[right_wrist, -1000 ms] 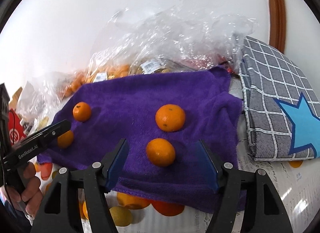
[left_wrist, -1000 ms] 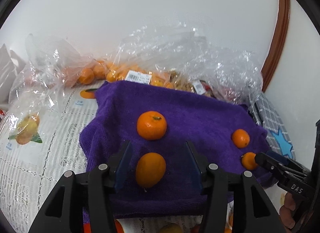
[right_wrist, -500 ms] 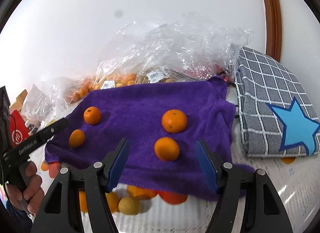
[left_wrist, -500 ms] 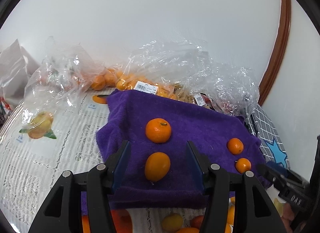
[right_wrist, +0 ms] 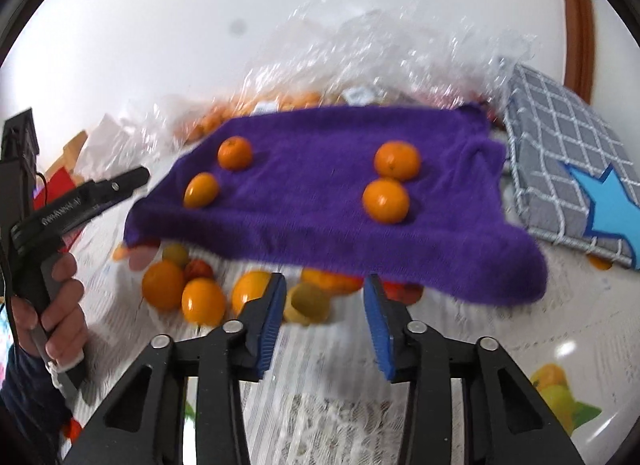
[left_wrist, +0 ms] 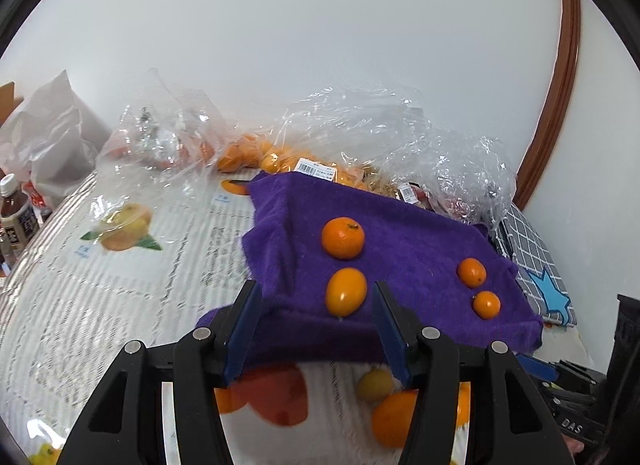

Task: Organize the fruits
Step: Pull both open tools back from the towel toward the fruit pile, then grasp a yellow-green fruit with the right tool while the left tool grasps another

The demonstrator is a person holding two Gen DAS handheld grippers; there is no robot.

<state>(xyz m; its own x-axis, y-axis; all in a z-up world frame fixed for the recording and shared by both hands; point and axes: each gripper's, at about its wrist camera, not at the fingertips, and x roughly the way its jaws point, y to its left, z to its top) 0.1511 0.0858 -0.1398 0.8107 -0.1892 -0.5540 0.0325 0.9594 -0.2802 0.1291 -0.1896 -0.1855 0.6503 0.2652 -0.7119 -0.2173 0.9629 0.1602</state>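
Note:
A purple towel (left_wrist: 404, 253) lies on the table with several oranges on it: a round one (left_wrist: 343, 237) and an oval one (left_wrist: 345, 296) on its left, two small ones (left_wrist: 472, 272) on its right. In the right wrist view the towel (right_wrist: 320, 201) carries the same oranges (right_wrist: 385, 200). My left gripper (left_wrist: 316, 329) is open and empty, just in front of the towel's near edge. My right gripper (right_wrist: 324, 317) is open and empty, in front of the towel's hanging edge, above loose fruit (right_wrist: 203, 301).
Crumpled clear plastic bags (left_wrist: 384, 145) with more oranges stand behind the towel. A grey checked cloth with a blue star (right_wrist: 572, 181) lies to the right. Bottles (left_wrist: 14, 217) and a white bag stand far left. The tablecloth (left_wrist: 100, 289) is white lace with fruit prints.
Both grippers have drawn back and up from the towel, so the oranges look smaller and farther. Loose fruit in front of the towel has come into view. The right view is motion-blurred.

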